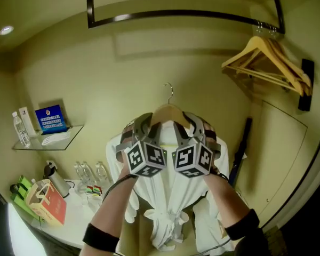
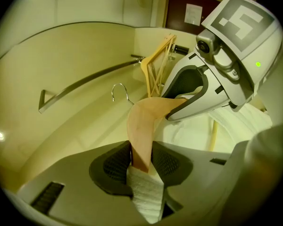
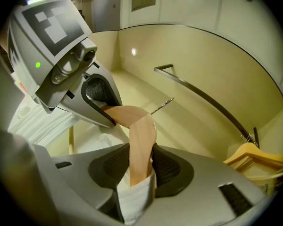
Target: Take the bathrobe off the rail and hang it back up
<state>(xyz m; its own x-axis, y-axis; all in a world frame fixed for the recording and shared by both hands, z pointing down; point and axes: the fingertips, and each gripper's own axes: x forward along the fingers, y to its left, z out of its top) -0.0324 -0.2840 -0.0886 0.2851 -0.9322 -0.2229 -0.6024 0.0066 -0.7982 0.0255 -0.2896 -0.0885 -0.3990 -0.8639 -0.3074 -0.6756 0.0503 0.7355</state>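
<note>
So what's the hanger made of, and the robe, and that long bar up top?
The hanger looks like smooth, pale wood, with a thin shiny wire hook, probably metal. The robe is white cloth with a woven, bumpy texture, likely cotton. The bar looks like dark metal; it glints.

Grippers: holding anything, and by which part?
Both clamp the wooden hanger carrying the bathrobe: left gripper on its left arm, right gripper on its right.
</note>
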